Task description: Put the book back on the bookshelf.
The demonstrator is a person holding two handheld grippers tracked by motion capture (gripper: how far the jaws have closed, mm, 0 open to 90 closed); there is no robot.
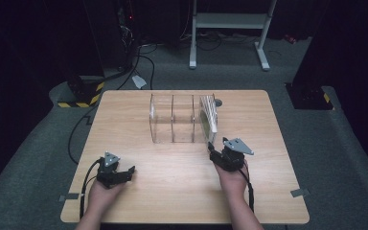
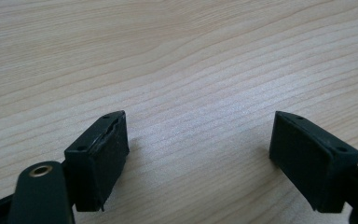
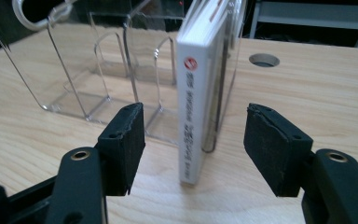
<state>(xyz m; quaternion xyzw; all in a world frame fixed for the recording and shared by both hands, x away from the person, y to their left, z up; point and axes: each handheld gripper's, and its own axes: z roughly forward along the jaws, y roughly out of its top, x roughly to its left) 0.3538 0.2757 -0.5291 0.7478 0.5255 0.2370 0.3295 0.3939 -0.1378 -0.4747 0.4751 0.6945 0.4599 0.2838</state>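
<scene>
The table [image 1: 139, 201] is a pale wooden slab with fine straight grain, rounded corners and a round cable hole [image 3: 264, 59] near its far edge. It stands on grey carpet.

On the table's far half stands the rack [image 1: 172, 120], a clear acrylic box with thin upright dividers that split it into three open slots. Its walls are glossy and its dividers have rounded tops.

The book [image 3: 200, 93] stands upright in the rack's rightmost slot, against that end wall. It is a slim rectangular volume with a smooth white spine bearing a small red round mark and a line of dark print; its near end juts out of the rack's front toward the person.

The right gripper [image 1: 219, 149] is just in front of the rack, at the book's near end. Its black jaws, faced with rough matte pads, stand apart on either side of the spine without touching it; they hold nothing.

The left gripper [image 2: 198, 154] rests low over bare wood well to the left of the rack and nearer the person. Its blocky black jaws are spread wide and are empty.
</scene>
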